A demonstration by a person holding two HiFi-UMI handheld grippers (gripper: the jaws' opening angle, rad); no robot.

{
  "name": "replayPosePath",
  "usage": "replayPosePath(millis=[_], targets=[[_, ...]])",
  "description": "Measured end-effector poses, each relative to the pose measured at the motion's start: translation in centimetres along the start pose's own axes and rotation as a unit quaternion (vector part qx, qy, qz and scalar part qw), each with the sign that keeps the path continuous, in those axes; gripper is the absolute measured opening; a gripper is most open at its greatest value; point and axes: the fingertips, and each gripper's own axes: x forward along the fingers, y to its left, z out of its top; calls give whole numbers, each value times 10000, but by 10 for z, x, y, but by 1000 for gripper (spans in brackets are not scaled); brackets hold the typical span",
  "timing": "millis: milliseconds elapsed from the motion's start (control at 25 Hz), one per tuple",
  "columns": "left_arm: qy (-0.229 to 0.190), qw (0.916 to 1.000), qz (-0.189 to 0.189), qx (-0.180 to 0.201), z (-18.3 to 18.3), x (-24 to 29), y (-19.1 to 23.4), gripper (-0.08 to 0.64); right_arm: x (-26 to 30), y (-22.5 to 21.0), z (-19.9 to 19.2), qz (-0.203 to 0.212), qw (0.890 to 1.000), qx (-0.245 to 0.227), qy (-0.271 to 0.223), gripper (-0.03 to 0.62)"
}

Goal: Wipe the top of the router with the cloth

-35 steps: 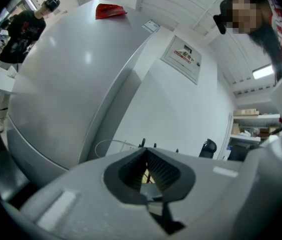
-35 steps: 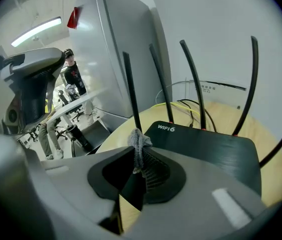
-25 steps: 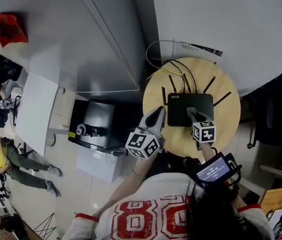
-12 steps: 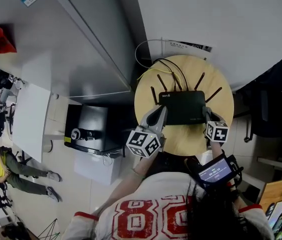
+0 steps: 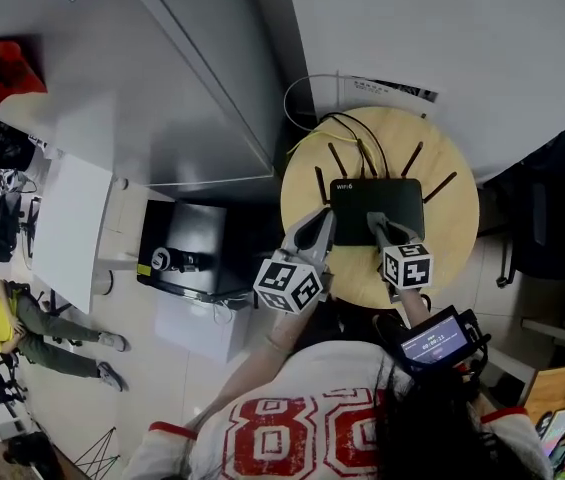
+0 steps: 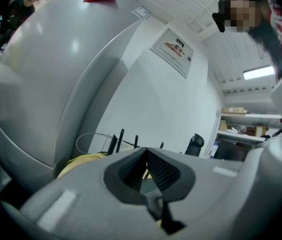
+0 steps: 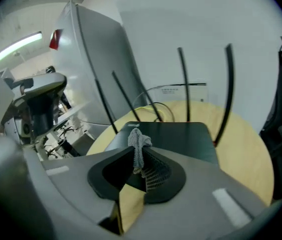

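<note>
Router (image 5: pixel 402 196) on round tan table (image 5: pixel 454 240)

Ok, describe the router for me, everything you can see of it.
The router is a flat, matte black rectangular box, plastic by the look, lying level on the round wooden table. Several thin black antennas stand up along its back and sides, and cables leave its rear. The right gripper, shut on a grey cloth, is over its top.
</note>
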Motion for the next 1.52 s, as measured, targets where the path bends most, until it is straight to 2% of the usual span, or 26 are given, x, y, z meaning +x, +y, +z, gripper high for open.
replayPosePath(millis=[120,240,360,480,720,1080,1320,1520], targets=[[-11,10000,60,35,3,-8,4,-5,17,50,-8,504,9978,-363,227,41],[-18,9999,140,62,5,-18,9,-5,30,81,-17,798,9933,-714,434,41],[-31,9997,228,83,6,-27,16,-5,37,95,-24,900,9895,-982,555,41],[-75,9994,317,66,8,-33,24,-5,39,94,-29,847,9901,-965,562,41],[-101,9996,269,10,10,-32,25,-5,27,68,-30,502,9947,-749,493,41],[84,9998,-205,-25,-2,-10,-2,-5,-12,1,-40,-263,9993,-95,242,41],[202,9988,-439,-59,-13,5,-20,-5,-46,-56,-51,-900,9943,570,24,41],[247,9982,-533,-87,-19,15,-31,-5,-67,-89,-62,-1229,9881,916,-90,41]])
